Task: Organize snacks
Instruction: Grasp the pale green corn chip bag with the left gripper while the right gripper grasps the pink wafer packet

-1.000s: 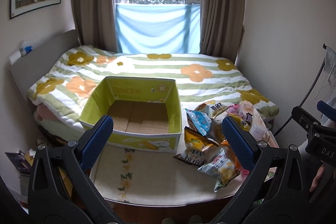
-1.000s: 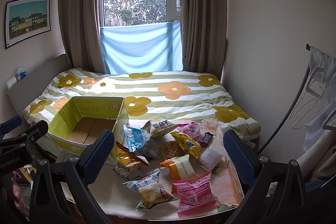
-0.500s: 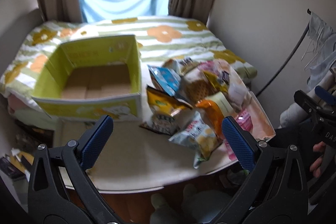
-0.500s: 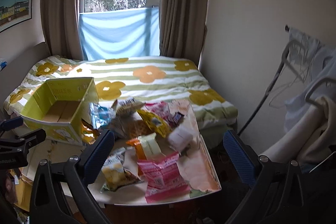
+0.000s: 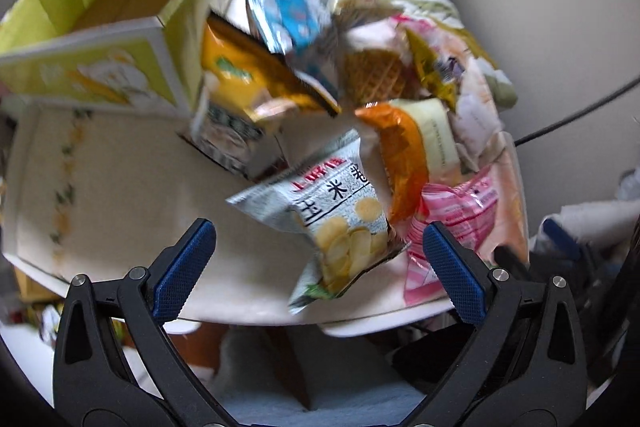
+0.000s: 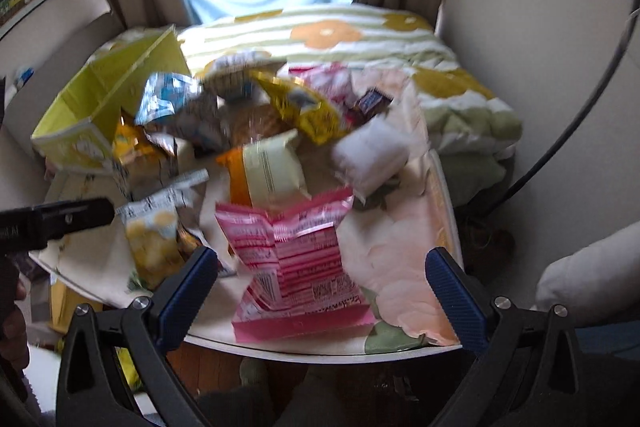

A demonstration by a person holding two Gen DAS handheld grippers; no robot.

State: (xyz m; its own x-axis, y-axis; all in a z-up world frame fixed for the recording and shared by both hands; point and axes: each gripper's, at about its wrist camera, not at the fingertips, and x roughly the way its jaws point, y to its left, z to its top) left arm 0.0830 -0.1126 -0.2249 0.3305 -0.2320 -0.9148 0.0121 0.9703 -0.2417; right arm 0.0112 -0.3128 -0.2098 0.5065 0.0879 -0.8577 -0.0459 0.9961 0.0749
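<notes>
**Operator:** What is the state of both tools?

**Technician:** The left gripper (image 5: 318, 251) has its fingers spread wide and empty, lined up on the chip bag (image 5: 340, 223) at the near edge of the desk (image 5: 120, 179). The right gripper (image 6: 320, 269) is likewise released and empty, facing the pink pack (image 6: 296, 263), which lies at the same near edge, to the right of the chip bag. The box (image 5: 100, 7) stands open at the far left corner.

**Operator:** Where are the remaining snacks?

**Technician:** Heaped between the box and the right edge. The orange pack (image 5: 404, 155) overlaps the chip bag's far side.

**Operator:** What are the failure modes?

**Technician:** Three are likely.
1. Both near packs overhang or sit close to the near edge. A push from a fingertip, instead of a clean pinch, could slide either one off the desk.
2. The bags are air-filled and slick. A pinch on the bulging middle may slip; hard clamping could crush the chips.
3. The two grippers work close together. Simultaneous reaches could collide or drag neighbouring packs.
</notes>
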